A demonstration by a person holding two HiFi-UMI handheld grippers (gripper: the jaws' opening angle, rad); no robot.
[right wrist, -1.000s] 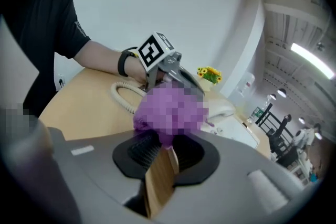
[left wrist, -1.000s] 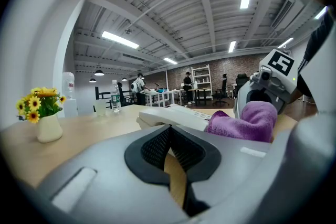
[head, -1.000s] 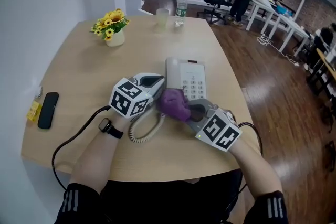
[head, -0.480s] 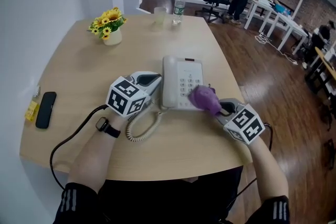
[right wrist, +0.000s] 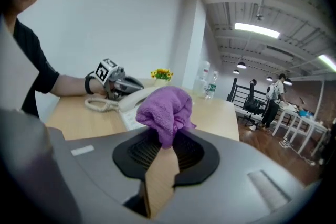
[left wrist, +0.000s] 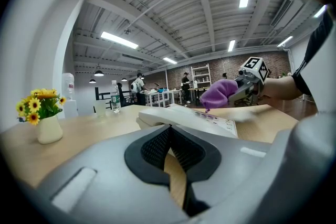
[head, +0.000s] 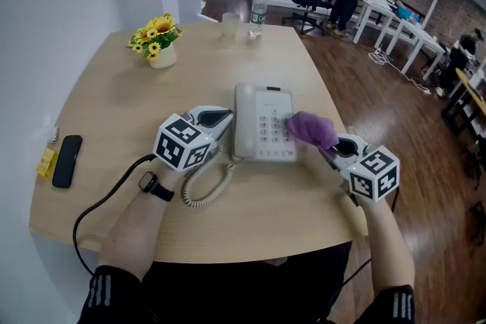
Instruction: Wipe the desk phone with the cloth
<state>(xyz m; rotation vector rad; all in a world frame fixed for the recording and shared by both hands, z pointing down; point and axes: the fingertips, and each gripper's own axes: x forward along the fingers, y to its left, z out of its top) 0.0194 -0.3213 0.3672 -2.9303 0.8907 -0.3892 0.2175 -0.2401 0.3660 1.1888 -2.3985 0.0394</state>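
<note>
Pale wooden desk [head: 114, 110] carries everything. Right gripper [head: 330, 148] pinches a fuzzy purple cloth [head: 311, 130], bunched over the right edge of the desk phone [head: 258, 140]; light, even sweeps should suit its smooth plastic keys. Left gripper [head: 219, 117], jaws pressed together and empty, sits at the phone's left, near the coiled cord [head: 203, 190].

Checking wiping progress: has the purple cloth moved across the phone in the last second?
Yes. The cloth, held in the right gripper, went rightward across the desk phone, from its near left corner to its right edge.
</note>
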